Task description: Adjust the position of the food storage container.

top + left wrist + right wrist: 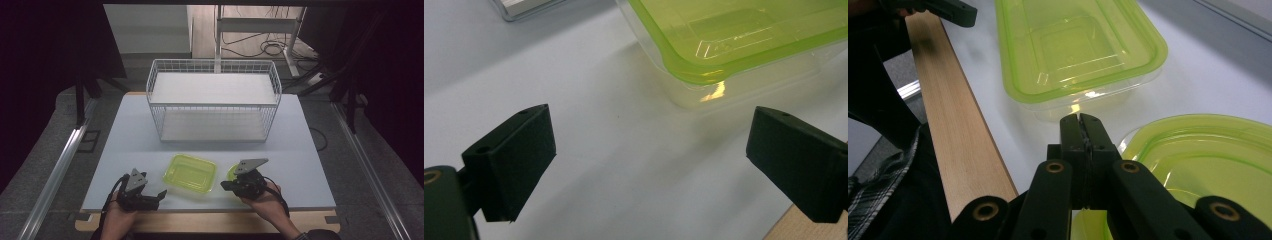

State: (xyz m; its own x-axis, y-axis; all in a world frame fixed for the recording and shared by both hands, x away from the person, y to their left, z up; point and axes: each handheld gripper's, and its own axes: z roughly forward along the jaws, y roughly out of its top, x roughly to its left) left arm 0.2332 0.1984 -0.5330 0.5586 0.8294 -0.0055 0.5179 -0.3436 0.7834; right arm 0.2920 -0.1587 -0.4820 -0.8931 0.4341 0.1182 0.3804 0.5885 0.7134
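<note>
A clear rectangular container with a lime-green rim sits near the table's front, midway between my two grippers. My left gripper rests low at the front left, jaws wide open and empty, and faces the container's near corner. The right gripper is shut, its jaws pressed together with nothing visible between them. It points toward the container and hovers over the edge of a second lime-green, rounded plastic piece that lies on the table.
A white two-level wire rack stands at the back of the pale table. A wooden strip runs along the table's front edge. The left gripper's far jaw shows at the upper left of the right gripper view.
</note>
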